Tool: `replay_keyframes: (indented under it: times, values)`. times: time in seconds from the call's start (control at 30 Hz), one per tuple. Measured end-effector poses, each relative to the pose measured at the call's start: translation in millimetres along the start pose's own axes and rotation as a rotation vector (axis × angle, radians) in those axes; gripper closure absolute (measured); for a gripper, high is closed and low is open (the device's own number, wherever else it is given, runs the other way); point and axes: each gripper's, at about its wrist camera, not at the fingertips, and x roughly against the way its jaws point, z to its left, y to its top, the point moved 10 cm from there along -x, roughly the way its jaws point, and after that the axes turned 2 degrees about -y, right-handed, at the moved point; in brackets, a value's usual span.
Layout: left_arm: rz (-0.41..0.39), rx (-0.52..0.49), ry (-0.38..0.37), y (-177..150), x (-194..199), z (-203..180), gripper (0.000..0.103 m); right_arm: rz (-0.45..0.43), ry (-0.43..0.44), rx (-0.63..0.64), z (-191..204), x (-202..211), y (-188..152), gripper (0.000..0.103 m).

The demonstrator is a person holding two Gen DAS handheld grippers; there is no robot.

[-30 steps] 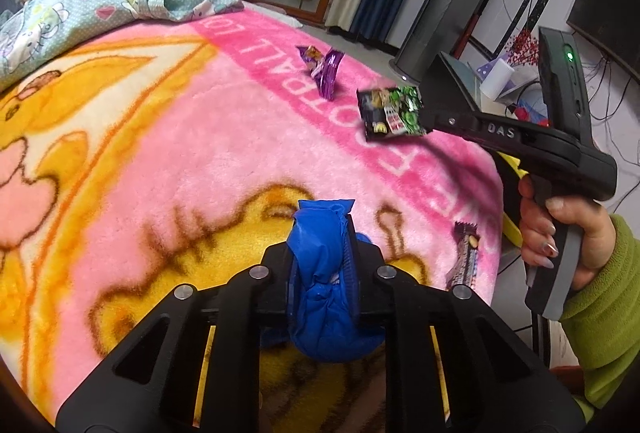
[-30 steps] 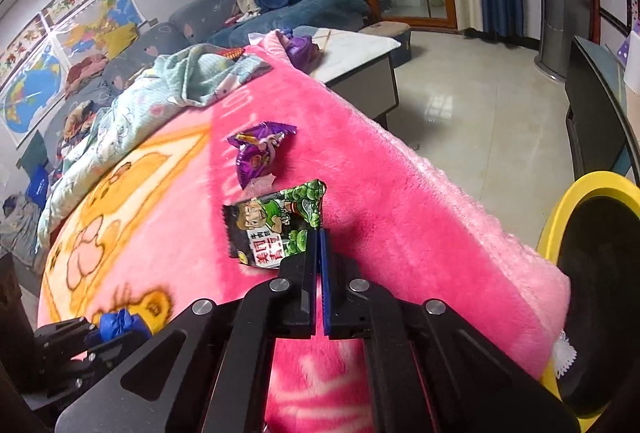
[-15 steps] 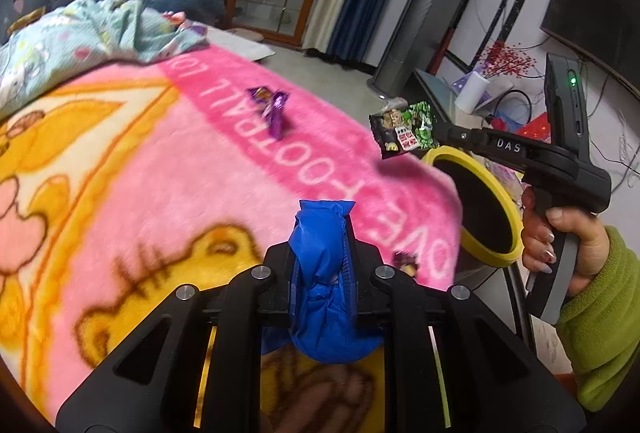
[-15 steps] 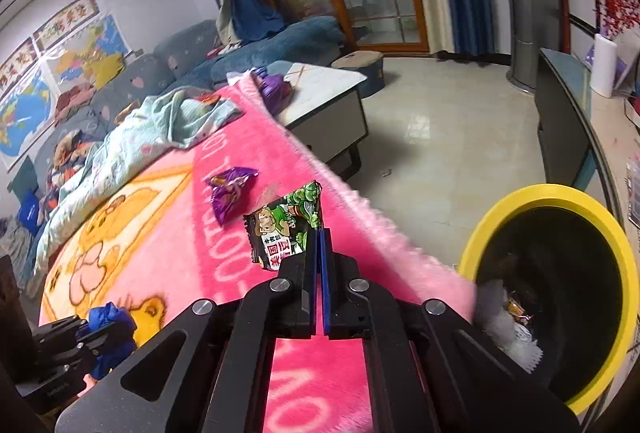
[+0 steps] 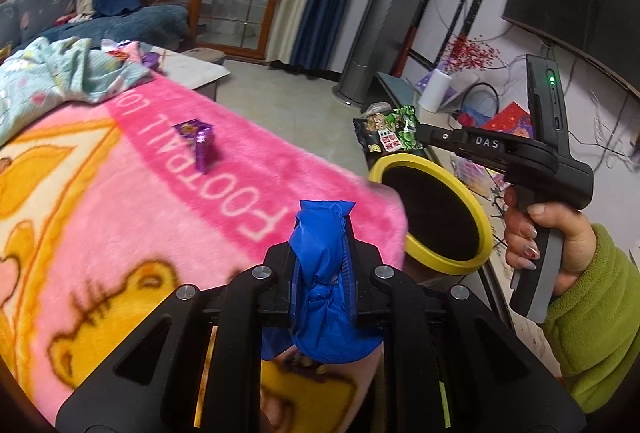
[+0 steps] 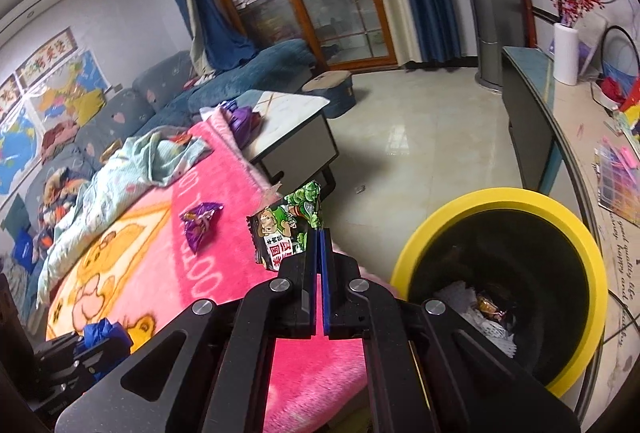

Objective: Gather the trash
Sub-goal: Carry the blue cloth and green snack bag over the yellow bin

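Grippers both hold trash: the left gripper [image 5: 322,233] is clamped on a crumpled blue wrapper [image 5: 320,273], the right gripper [image 6: 319,245] pinches a green-and-black snack packet [image 6: 286,237] by its edge. A yellow-rimmed black bin [image 6: 592,265] stands at four o'clock of the packet, beside the pink blanket [image 6: 224,273]. A purple wrapper [image 6: 200,227] lies on the blanket, at nine o'clock of the packet.

Both grippers are now carried off the pink blanket [image 6: 208,273] toward the yellow-rimmed bin [image 6: 500,205]; the right gripper [image 6: 319,237] brings its green snack wrapper [image 6: 286,233] nearly over the rim, the left gripper [image 5: 322,233] trailing near the blanket's edge.
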Motion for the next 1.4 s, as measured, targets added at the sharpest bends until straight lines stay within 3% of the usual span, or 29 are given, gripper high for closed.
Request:
replay_keyframes:
  times: [0.9, 1.4]
  values:
    - [0.025, -0.142, -0.114, 15, -47, -90, 0.092, -0.061, -0.161, -0.151, -108, 42, -1, 0.101]
    - [0.048, -0.209, -0.132, 15, -83, -124, 0.092, -0.082, -0.242, -0.204, -163, 54, -12, 0.101]
